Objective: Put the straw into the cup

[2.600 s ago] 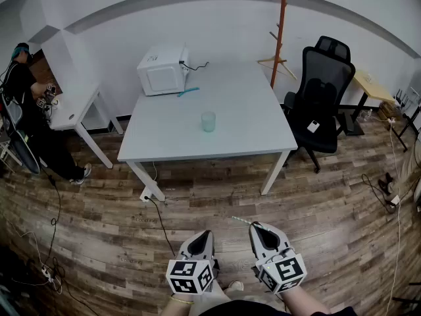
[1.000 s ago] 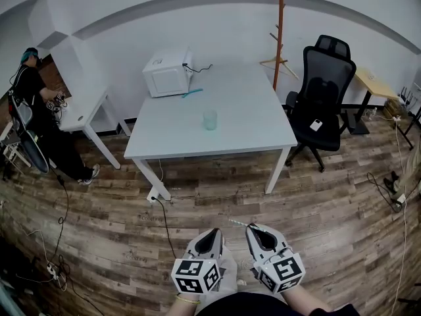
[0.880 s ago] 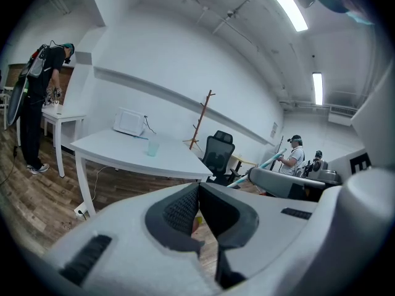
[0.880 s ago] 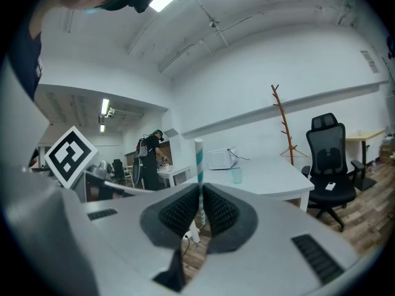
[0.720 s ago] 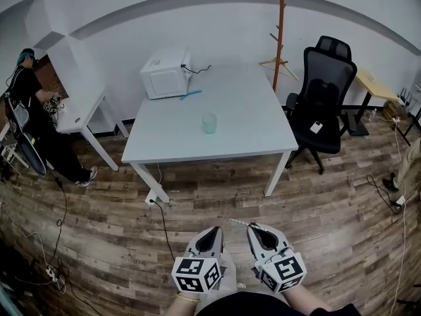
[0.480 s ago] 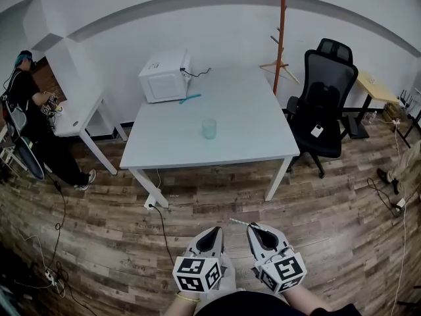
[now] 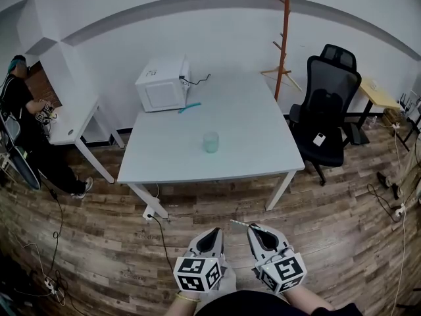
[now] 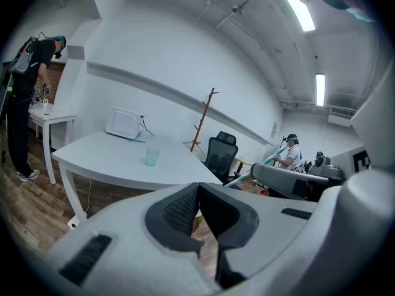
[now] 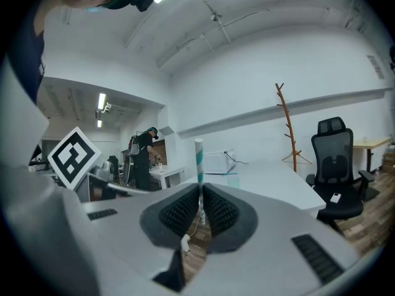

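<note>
1. Wood-plank flooring runs up to a white wall, and a white table stands in the middle of the room.
2. On the tabletop, a white microwave sits at the far left corner, with a small teal object lying just beside it.
3. The cup, pale green and translucent, stands upright near the middle of the tabletop, apart from everything else on it.
4. A black office chair is at the table's right edge, and a wooden coat stand rises behind its far right corner.
5. Off to the left, a person in dark clothes stands at a smaller white table.
6. Both grippers are low over the floor, side by side, on the near side of the table and well apart from it.
7. The left gripper has its jaws closed together with nothing between them.
8. The right gripper has its jaws pinched on the straw, which is white with teal stripes and sticks out past the jaw tips.
9. The straw is well apart from the cup.
</note>
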{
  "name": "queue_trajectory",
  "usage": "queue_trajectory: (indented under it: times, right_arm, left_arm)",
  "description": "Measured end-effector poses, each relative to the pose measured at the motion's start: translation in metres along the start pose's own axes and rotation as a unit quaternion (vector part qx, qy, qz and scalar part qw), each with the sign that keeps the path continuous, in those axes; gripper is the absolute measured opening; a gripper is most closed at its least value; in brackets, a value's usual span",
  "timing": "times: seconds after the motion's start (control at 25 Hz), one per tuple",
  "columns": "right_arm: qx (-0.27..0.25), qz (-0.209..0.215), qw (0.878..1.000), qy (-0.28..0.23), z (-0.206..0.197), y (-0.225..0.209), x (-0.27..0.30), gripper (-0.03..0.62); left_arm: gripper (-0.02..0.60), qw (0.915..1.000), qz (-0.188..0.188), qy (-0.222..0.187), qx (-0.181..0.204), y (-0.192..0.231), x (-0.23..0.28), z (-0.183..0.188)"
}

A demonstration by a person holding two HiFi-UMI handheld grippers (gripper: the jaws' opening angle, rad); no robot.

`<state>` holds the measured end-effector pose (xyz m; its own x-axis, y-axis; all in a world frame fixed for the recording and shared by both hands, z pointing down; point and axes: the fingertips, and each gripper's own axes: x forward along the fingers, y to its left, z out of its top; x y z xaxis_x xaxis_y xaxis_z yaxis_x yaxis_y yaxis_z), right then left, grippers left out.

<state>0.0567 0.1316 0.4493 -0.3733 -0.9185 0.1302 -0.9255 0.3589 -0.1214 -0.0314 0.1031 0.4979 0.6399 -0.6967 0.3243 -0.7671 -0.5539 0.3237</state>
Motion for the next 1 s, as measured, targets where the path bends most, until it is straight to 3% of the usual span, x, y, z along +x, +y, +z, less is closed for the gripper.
queue_trajectory:
  times: [1.0]
  right_arm:
    - [-0.005,-0.027,1.0,-0.005,0.036,-0.029,0.149,0.041]
  left_arm:
    - [0.02,0.9995,-0.026,0.017,0.005,0.101,0.091,0.074]
